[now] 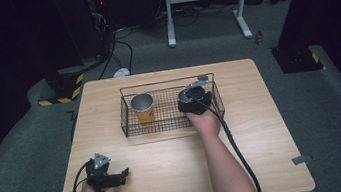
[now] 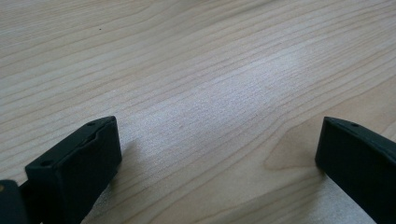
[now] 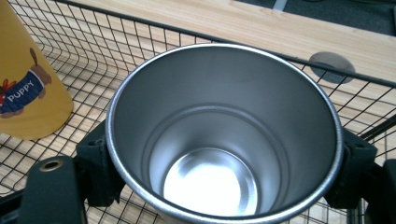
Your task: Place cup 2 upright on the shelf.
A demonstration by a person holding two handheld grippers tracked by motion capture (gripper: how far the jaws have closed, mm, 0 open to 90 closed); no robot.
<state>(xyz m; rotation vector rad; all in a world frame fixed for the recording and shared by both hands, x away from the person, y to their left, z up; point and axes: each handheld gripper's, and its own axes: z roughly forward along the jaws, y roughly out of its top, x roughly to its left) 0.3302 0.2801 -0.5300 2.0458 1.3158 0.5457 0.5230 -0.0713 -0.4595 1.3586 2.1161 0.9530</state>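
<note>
Your right gripper [image 3: 224, 161] holds a steel cup [image 3: 223, 135] inside the wire basket [image 1: 132, 124], beside the yellow cup [image 1: 143, 108]. Left gripper [image 2: 217, 154]: jaws wide, low over the bench [image 1: 169, 172].

a steel cup [image 3: 219, 140] stood upright inside the wire basket [image 1: 132, 126], right of a yellow cup [image 1: 143, 108] printed "puppy".

Wooden table [image 1: 245, 136] — wire basket [image 1: 130, 127]

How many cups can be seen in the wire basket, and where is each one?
2. A yellow cup stands upright in the wire basket's left part. A steel cup sits in its right part, between the right gripper's jaws.
</note>
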